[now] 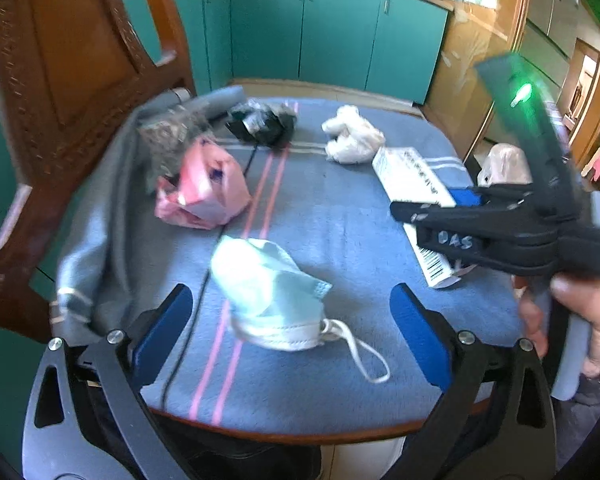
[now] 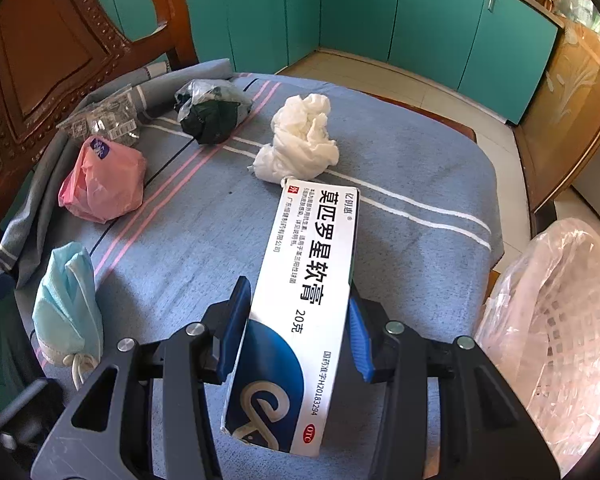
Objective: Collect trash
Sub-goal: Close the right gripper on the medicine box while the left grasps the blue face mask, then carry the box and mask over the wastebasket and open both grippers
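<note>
Looking along the left gripper (image 1: 292,328), I see its blue fingers (image 1: 168,332) spread wide with nothing between them, and the crumpled blue face mask (image 1: 268,300) lies just ahead on the cloth-covered table (image 1: 340,220), near its front edge. Further back are a pink bag (image 1: 200,188), a dark bag (image 1: 260,122) and a white tissue wad (image 1: 352,134). At the right edge, the right gripper (image 1: 404,210) reaches over the white medicine box (image 1: 412,178). From the right gripper (image 2: 296,328), the medicine box (image 2: 300,300) sits clamped between both blue pads (image 2: 236,324), its far end pointing to the tissue wad (image 2: 300,144). A basket lined with clear plastic (image 2: 552,320) stands just off the table's right edge. I think the box should be carried level over the basket rim, then let go only when it is well inside.
</note>
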Action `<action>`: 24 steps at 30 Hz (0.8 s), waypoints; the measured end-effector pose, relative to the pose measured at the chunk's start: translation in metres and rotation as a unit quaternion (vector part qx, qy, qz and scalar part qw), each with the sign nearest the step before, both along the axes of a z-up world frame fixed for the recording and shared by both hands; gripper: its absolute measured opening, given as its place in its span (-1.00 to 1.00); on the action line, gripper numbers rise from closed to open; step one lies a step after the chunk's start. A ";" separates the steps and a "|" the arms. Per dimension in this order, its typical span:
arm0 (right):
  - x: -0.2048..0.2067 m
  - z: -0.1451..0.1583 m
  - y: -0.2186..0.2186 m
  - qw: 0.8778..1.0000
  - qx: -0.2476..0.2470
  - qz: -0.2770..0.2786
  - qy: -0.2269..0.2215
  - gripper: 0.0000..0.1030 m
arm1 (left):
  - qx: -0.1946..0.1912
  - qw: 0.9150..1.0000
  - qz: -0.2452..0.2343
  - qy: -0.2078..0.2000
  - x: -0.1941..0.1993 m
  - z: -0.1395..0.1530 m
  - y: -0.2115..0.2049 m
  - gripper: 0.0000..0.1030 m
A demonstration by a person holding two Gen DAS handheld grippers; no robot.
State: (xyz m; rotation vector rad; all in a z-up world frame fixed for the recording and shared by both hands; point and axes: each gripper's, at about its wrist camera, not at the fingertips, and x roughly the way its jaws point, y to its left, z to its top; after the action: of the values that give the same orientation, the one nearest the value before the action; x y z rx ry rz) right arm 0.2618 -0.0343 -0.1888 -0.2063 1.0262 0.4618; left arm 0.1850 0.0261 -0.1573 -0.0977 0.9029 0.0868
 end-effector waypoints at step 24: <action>-0.023 0.071 -0.049 0.992 0.097 0.001 -0.077 -0.11 | -0.007 0.998 -0.013 -0.068 -0.015 0.040 0.003 -0.51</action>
State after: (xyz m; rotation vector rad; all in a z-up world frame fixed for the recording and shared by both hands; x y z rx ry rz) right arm 0.2385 -0.0829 -0.1173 -0.0673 0.8250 0.5359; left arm 0.1701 0.0291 -0.1171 -0.1040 0.7689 0.0489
